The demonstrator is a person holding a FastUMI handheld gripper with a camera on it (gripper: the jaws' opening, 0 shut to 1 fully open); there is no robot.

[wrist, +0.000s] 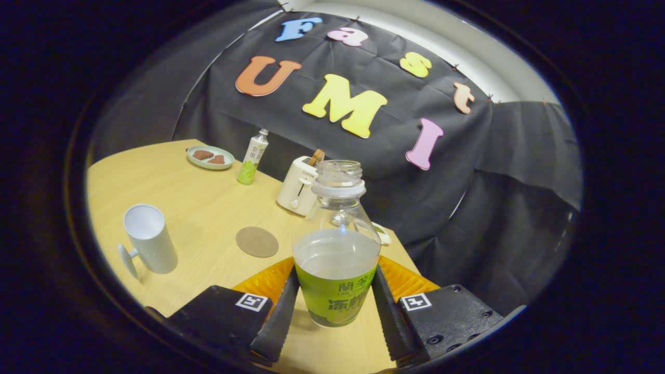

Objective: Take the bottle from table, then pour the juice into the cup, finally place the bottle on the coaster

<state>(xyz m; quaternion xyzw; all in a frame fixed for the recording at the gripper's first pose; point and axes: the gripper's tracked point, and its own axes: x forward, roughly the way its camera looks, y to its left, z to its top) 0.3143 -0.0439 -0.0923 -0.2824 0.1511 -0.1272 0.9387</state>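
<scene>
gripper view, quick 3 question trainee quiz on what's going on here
1. True or false: the bottle between the fingers has no cap on.
2. Which lies nearer the gripper? A) plate B) coaster C) toaster
3. Fill in: the white cup stands ____ on the table.

Key: 1 true, its mouth is open; both fingers are against its label. 2 B. 3 upright, handle towards the table's edge.

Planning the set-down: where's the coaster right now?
In the gripper view, the coaster lies flat on the table, beyond the jaws, between the cup and held bottle.
</scene>
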